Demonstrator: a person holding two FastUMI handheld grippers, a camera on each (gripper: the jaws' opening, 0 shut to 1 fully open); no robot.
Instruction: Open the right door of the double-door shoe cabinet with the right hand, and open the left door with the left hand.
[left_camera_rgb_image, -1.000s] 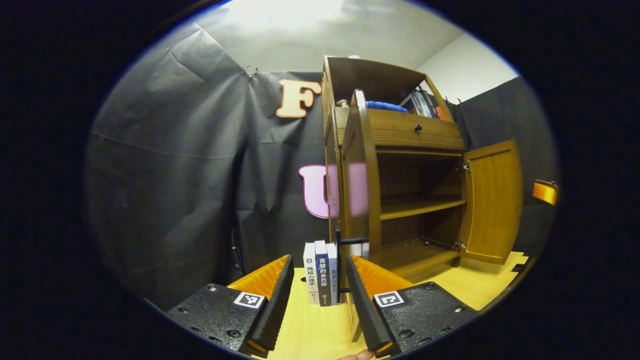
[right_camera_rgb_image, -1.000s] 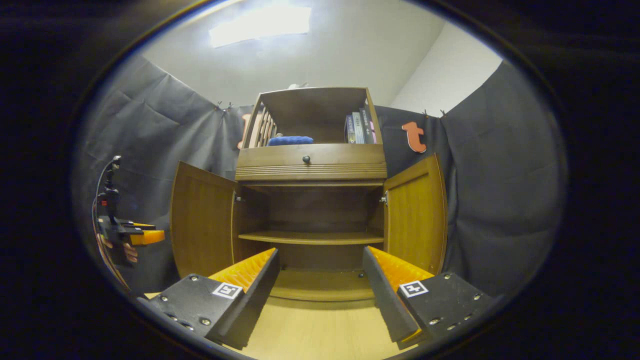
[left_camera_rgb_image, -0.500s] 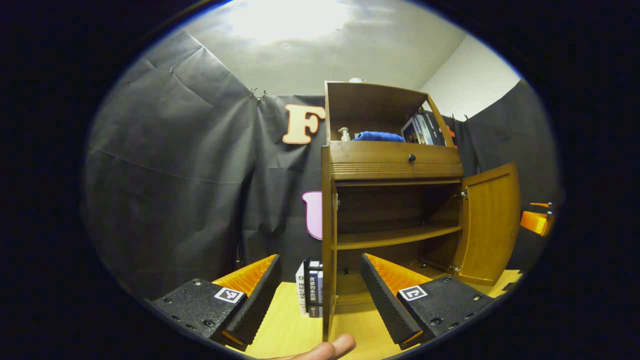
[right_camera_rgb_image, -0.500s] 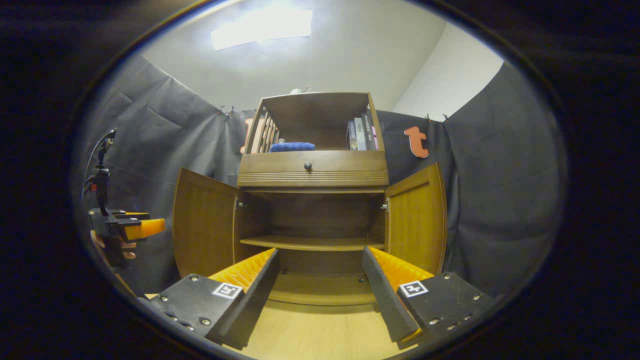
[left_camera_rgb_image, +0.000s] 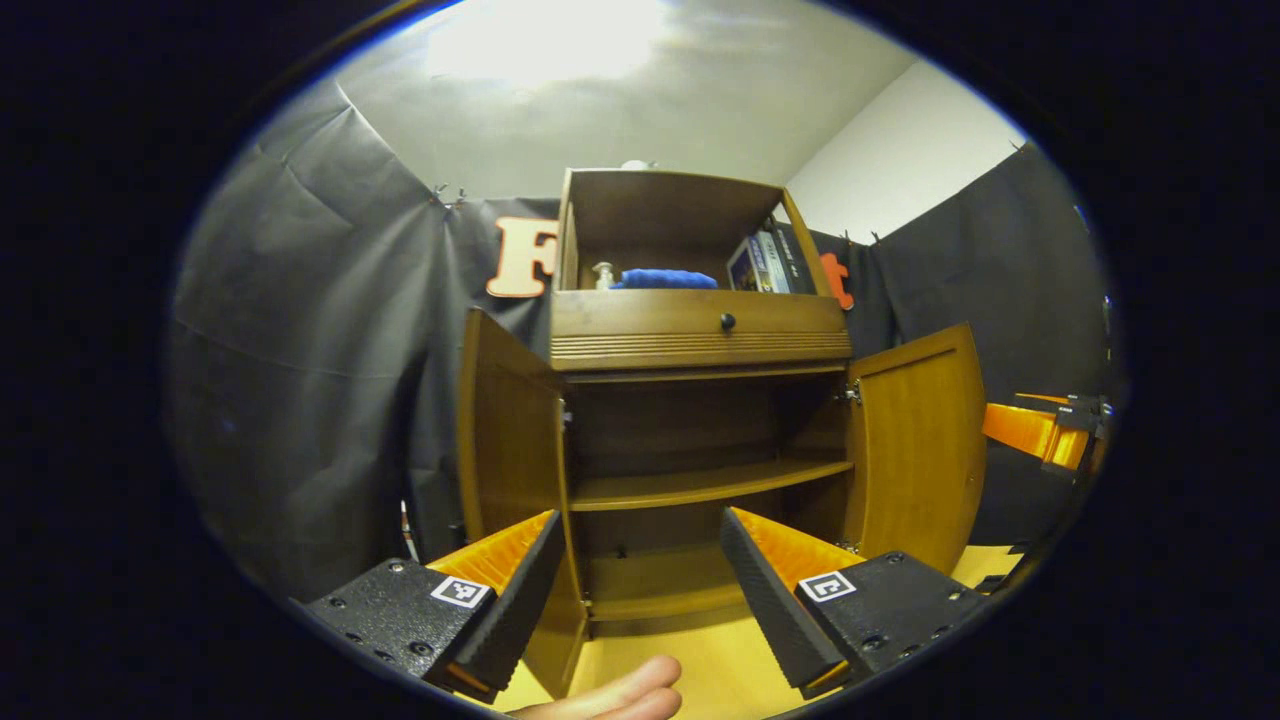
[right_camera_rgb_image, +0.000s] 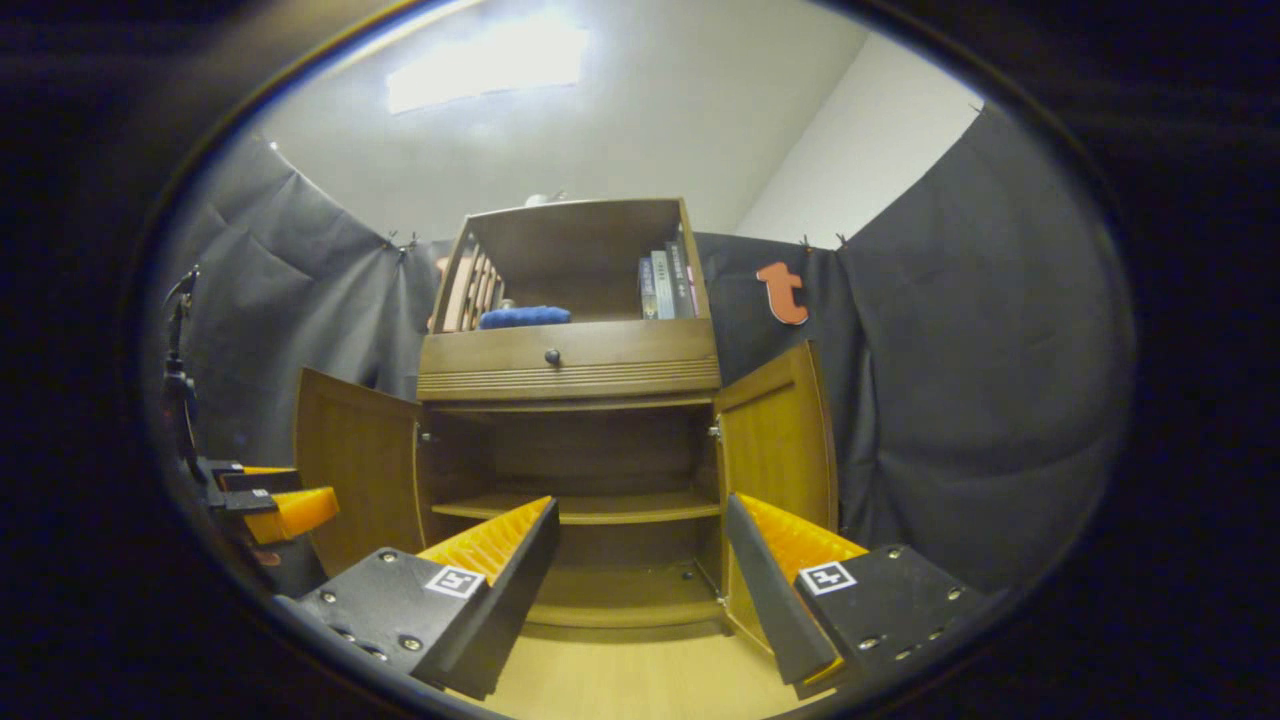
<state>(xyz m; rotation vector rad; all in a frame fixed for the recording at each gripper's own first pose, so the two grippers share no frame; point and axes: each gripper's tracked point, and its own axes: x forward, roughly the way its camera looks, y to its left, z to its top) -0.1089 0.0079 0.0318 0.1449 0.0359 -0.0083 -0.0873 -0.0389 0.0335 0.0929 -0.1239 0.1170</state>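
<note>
The wooden shoe cabinet (left_camera_rgb_image: 700, 340) (right_camera_rgb_image: 570, 372) stands ahead with both lower doors swung wide. Its left door (left_camera_rgb_image: 510, 460) (right_camera_rgb_image: 355, 465) and right door (left_camera_rgb_image: 920, 440) (right_camera_rgb_image: 775, 450) hang out to the sides, baring two bare shelves (left_camera_rgb_image: 700, 485). My left gripper (left_camera_rgb_image: 635, 585) is open in front of the cabinet's lower left, holding nothing; it also appears far left in the right gripper view (right_camera_rgb_image: 270, 500). My right gripper (right_camera_rgb_image: 640, 580) is open before the lower shelf, nothing between its fingers, and appears at the far right of the left gripper view (left_camera_rgb_image: 1040, 435).
A drawer with a dark knob (left_camera_rgb_image: 727, 321) sits above the doors. The top compartment holds a blue cloth (left_camera_rgb_image: 665, 279), a small bottle (left_camera_rgb_image: 602, 274) and several books (left_camera_rgb_image: 765, 265). A fingertip (left_camera_rgb_image: 620, 692) shows at the bottom. The floor (right_camera_rgb_image: 620, 680) is light wood.
The left gripper view has swung from the left door's edge to face the cabinet front, and the books beside the cabinet left the view. The right gripper drifted slightly right and back.
</note>
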